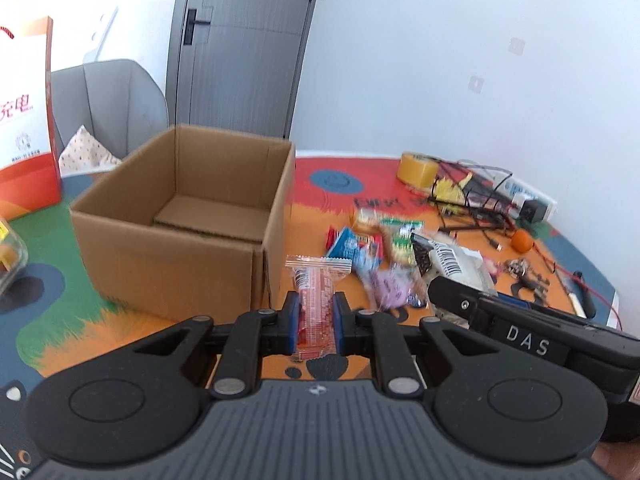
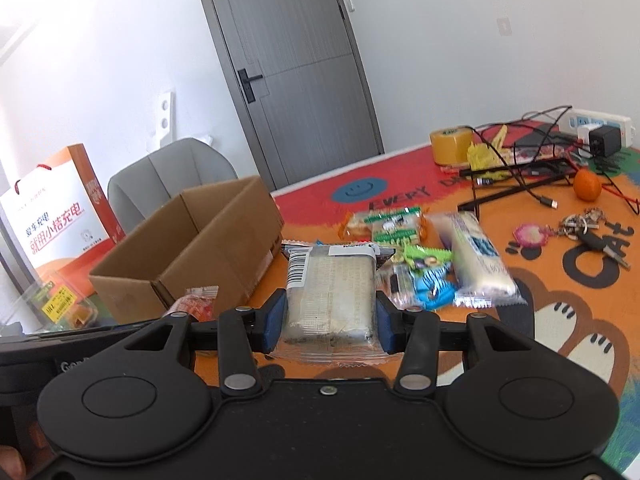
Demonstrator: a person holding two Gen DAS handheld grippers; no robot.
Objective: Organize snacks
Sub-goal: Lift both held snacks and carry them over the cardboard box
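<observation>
Table layout
Box point(image 1: 180, 220) left; snack pile point(image 1: 384, 252) just right of it; tape roll point(image 1: 418, 168), cables point(image 1: 476, 200) behind pile; bag point(image 1: 24, 120) left of box; chair point(image 1: 108, 104) behind.

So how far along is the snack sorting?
Nothing shows inside the open brown cardboard box yet. In hand: left gripper clamps a red-patterned clear packet; right gripper clamps a pale cracker pack. A pile of mixed wrapped snacks remains on the mat.
</observation>
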